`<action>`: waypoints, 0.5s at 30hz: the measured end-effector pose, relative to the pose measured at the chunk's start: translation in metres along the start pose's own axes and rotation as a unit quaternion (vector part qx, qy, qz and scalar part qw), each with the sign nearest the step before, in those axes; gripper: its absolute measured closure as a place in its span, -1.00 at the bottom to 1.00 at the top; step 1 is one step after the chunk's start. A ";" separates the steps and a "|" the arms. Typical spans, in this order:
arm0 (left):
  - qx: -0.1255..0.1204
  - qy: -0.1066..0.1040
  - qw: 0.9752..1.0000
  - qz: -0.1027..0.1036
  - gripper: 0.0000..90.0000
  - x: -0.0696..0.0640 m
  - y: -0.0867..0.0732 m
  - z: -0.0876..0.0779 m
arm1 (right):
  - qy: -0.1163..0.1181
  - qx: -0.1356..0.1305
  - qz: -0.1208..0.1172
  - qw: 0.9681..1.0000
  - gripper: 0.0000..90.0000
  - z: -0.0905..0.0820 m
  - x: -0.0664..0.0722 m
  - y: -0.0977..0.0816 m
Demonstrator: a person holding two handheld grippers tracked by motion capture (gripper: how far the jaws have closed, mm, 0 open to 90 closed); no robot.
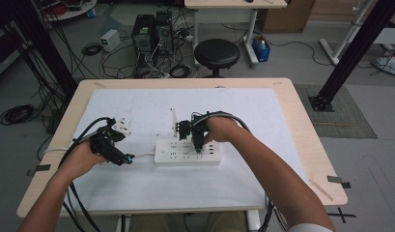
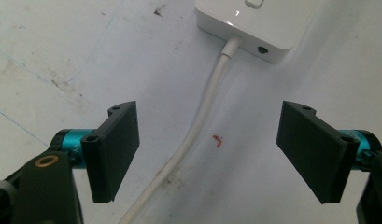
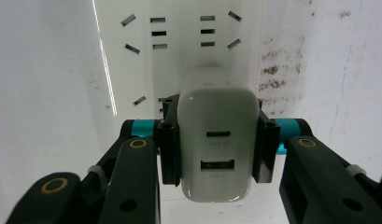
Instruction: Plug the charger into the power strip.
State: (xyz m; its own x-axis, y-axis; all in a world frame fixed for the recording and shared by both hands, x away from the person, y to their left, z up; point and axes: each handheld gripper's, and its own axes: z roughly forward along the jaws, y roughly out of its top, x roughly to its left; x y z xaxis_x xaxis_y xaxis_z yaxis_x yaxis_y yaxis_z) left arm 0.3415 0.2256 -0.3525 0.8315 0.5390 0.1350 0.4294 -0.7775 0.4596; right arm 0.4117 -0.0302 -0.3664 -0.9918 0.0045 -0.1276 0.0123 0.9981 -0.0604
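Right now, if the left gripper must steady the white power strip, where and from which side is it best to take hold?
Probably the cable end of the power strip: the left gripper hangs open just beyond it. Come from above, jaws across the short width; the flat long sides suit the pads. The right gripper holds the charger further along.

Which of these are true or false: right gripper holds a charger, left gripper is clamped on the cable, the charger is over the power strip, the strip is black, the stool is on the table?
1. The right gripper holds a white charger. True.
2. The left gripper is clamped on the cable. False: its jaws stand open, the cable lying between them.
3. The charger is over the power strip. True.
4. The strip is black. False: it is white.
5. The stool stands on the table. False: it is on the floor beyond it.
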 end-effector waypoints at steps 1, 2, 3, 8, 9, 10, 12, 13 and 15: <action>-0.002 0.001 1.000 -0.005 -0.53 0.000 -0.001 0.000 | 0.001 0.001 0.002 1.000 0.39 0.001 0.000 0.000; -0.001 0.001 1.000 -0.004 -0.53 0.000 -0.001 0.000 | 0.000 0.005 0.001 1.000 0.39 0.001 0.000 0.001; -0.001 0.001 1.000 -0.004 -0.53 0.000 -0.001 0.001 | 0.002 0.006 0.003 1.000 0.39 0.001 0.000 0.001; -0.004 -0.002 1.000 -0.007 -0.53 0.000 0.000 0.004 | 0.006 -0.001 0.011 1.000 0.38 0.003 -0.001 0.000; 0.000 -0.002 1.000 -0.002 -0.53 0.000 0.001 0.004 | 0.006 -0.002 0.009 1.000 0.38 0.003 -0.002 -0.001; 0.000 -0.003 1.000 -0.002 -0.53 0.000 0.001 0.004 | 0.007 -0.005 0.017 1.000 0.38 0.004 -0.002 -0.002; 0.001 -0.002 1.000 -0.004 -0.53 0.000 0.001 0.005 | 0.001 -0.013 0.016 1.000 0.38 0.005 0.000 -0.004; 0.002 -0.002 1.000 -0.003 -0.53 -0.001 0.001 0.005 | 0.000 -0.016 0.020 1.000 0.37 0.006 0.001 -0.005; 0.002 -0.005 1.000 -0.004 -0.53 -0.001 0.001 0.008 | 0.000 -0.021 0.023 1.000 0.37 0.007 0.001 -0.006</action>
State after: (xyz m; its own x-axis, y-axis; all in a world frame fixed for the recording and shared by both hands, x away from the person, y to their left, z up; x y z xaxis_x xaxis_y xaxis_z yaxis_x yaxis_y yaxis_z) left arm 0.3433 0.2217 -0.3589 0.8317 0.5414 0.1231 0.4371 -0.7752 0.4561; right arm 0.4116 -0.0362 -0.3735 -0.9903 0.0510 -0.1295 0.0531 0.9985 -0.0133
